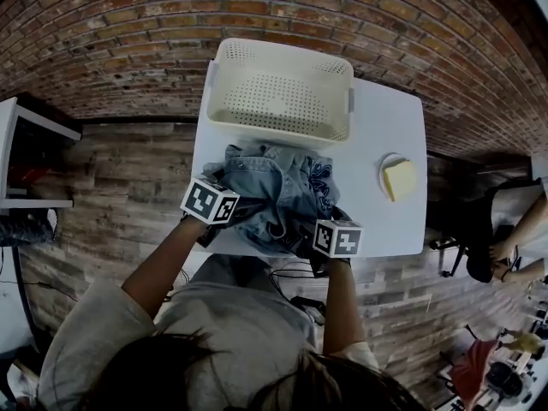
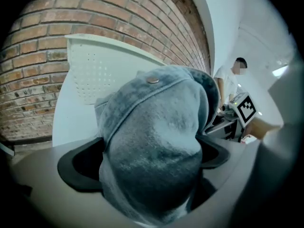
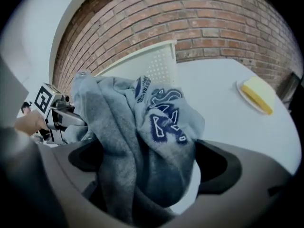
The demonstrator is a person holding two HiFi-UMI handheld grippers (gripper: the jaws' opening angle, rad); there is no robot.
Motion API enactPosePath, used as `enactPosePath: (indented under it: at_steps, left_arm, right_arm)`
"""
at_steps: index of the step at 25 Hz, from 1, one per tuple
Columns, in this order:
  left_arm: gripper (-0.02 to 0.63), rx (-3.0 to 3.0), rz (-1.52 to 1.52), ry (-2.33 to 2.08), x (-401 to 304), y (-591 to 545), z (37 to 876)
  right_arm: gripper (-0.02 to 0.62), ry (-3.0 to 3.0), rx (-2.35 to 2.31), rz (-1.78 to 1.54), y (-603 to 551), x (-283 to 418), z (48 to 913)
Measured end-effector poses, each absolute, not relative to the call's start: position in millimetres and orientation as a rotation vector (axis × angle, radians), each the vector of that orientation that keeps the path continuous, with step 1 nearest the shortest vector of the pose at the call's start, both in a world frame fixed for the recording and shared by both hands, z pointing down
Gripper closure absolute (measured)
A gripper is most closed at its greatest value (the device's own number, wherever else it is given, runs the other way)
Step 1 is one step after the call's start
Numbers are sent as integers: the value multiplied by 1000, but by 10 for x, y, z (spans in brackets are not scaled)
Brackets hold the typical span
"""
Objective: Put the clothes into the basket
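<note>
A heap of clothes [image 1: 276, 187], blue denim and a grey top with blue print, lies on the white table [image 1: 385, 118] just in front of the cream perforated basket [image 1: 224, 114]. My left gripper [image 1: 241, 214] is pushed into the heap's near left side. My right gripper [image 1: 301, 243] is at its near right side. In the left gripper view, denim with a metal button [image 2: 153, 80] fills the gap of the left gripper [image 2: 152, 158], whose jaws stand wide. The right gripper [image 3: 149, 160] also stands wide around the printed grey top [image 3: 166, 120]. The basket [image 3: 154, 63] stands behind the heap.
A small white plate with a yellow block [image 1: 398, 178] sits on the table's right side. A brick wall runs behind the basket. A white shelf [image 1: 26, 157] stands at the far left. Another person [image 1: 514, 229] sits beyond the table's right edge.
</note>
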State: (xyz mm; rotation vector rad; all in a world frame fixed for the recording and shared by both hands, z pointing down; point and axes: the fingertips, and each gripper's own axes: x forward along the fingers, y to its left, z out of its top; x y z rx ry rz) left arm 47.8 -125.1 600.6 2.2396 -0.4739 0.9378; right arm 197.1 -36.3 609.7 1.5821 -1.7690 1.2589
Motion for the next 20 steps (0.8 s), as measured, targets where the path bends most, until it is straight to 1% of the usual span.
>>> enactPosePath:
  at_steps: [5, 12, 13, 14, 16, 19, 20]
  left_arm:
    - [18, 2196, 945, -374, 640, -1175, 6159]
    - [28, 2183, 934, -294, 730, -1127, 6174]
    - [34, 2181, 922, -294, 741, -1125, 6165]
    - [43, 2177, 910, -292, 753, -1125, 6153]
    - [77, 2164, 891, -272, 767, -1120, 6110]
    - [167, 2142, 851, -199, 792, -1041, 5995]
    - [187, 2136, 834, -177, 801, -1004, 5959]
  right_arm:
    - [17, -1802, 1512, 1353, -409, 1938, 6265]
    - [23, -1856, 1374, 1285, -562, 1792, 6243]
    - [50, -1888, 1354, 1285, -583, 1751, 6218]
    - [100, -1933, 1326, 1299, -605, 1689, 6189]
    - [238, -2031, 1277, 1355, -649, 1538, 6138]
    - [278, -2131, 1278, 1379, -659, 1402, 6071]
    - [295, -2148, 1282, 1374, -645, 1372, 6044]
